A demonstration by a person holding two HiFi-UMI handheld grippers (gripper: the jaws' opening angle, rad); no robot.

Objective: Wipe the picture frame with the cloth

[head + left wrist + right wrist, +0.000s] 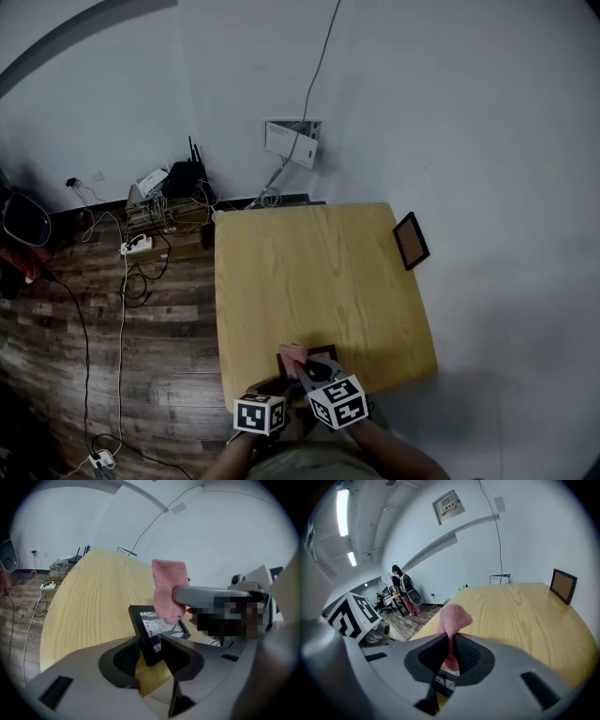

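A small black picture frame (149, 631) with a black-and-white print stands tilted near the front edge of the wooden table (319, 281). Its lower corner sits between the jaws of my left gripper (152, 657), which stand open around it with bare wood showing beside it. My right gripper (449, 653) is shut on a pink cloth (453, 618), which hangs over the frame's upper edge in the left gripper view, the cloth (168, 590) touching the glass. In the head view the cloth (292, 355) and frame (325, 353) lie just ahead of both marker cubes.
A second, brown frame (411, 241) leans against the wall at the table's right edge. Left of the table the wood floor holds cables, a power strip (137, 246) and a router (185, 178). A person (400, 587) stands far off in the right gripper view.
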